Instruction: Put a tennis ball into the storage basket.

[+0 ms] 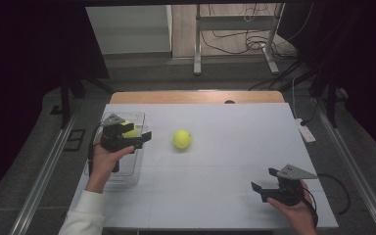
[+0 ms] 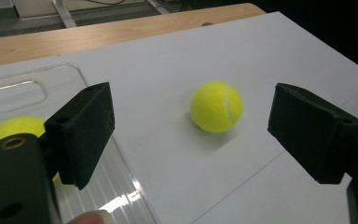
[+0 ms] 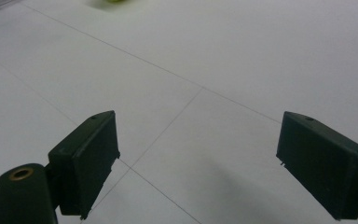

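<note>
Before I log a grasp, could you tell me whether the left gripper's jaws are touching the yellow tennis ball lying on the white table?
Apart: the left gripper view shows the yellow tennis ball beyond the open jaws.

Fuzzy yellow felt on the ball (image 2: 216, 107). Clear, shiny, smooth plastic for the box (image 2: 51, 84), with a second fuzzy ball (image 2: 9, 130) inside. Flat white, matt and smooth over the tabletop (image 1: 225, 161), bare wood along its far edge. Dull black, slightly rough pads (image 2: 86, 126) on the left gripper (image 2: 191, 135).

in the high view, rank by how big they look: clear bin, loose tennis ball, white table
1. white table
2. clear bin
3. loose tennis ball
</note>
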